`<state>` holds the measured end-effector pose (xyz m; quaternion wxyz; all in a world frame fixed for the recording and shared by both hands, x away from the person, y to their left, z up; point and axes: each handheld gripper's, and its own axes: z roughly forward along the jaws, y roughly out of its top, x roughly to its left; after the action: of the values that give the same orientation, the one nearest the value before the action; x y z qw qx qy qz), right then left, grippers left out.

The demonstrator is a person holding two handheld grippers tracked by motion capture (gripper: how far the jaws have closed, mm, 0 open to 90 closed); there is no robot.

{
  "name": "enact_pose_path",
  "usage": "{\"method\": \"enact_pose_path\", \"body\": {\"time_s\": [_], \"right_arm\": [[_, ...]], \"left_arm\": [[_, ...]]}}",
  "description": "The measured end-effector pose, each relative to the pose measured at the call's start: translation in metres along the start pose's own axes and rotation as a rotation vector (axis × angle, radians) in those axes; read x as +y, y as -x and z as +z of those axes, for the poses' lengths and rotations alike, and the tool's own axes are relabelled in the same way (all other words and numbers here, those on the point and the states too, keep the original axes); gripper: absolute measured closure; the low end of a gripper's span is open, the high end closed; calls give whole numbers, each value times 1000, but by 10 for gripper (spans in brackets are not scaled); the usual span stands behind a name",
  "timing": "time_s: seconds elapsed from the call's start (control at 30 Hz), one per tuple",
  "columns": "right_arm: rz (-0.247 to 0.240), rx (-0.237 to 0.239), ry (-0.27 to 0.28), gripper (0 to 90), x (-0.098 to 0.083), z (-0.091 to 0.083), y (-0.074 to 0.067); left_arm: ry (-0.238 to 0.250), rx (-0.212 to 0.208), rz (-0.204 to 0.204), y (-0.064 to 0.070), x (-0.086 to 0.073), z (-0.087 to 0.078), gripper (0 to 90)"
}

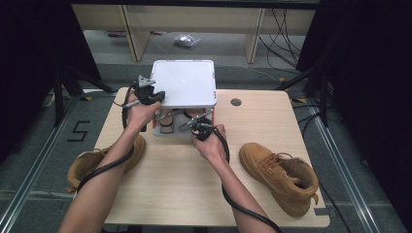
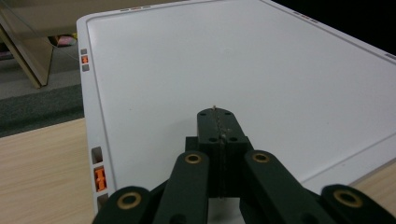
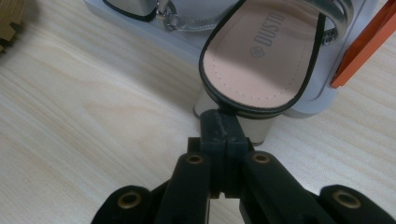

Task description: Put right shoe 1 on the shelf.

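The right gripper [image 3: 223,127], jaws pressed together on nothing, noses the heel of the sandal [image 3: 261,51] on the white shoe rack [image 1: 183,83]'s lower shelf. The left gripper [image 2: 219,126], also closed and empty, rests on the rack's top. A shove could push the sandal deeper or slide the rack.

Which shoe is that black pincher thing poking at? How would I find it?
Find the white shoe rack at the back of the wooden table. On its bottom shelf sits a sandal with a peach insole, black edging and a pale block heel. The two boots lying on the table are tan and laced.
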<state>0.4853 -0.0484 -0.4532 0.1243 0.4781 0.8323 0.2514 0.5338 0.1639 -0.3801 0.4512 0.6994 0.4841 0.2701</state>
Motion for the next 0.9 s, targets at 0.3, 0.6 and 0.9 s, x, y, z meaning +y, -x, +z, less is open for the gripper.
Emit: {"method": "enact_pose_path", "body": {"time_s": [0.3,0.6,0.9], "right_arm": [[-4,15,-4,874,-5,1,0],[16,39,-19,900,-17,-8,1],[10,24,37,900,-10,-2,3]], "left_arm": [[-2,1,2,0,0,0,895],[-4,2,4,0,0,0,895],[-8,-3,6,-1,1,0,895]]}}
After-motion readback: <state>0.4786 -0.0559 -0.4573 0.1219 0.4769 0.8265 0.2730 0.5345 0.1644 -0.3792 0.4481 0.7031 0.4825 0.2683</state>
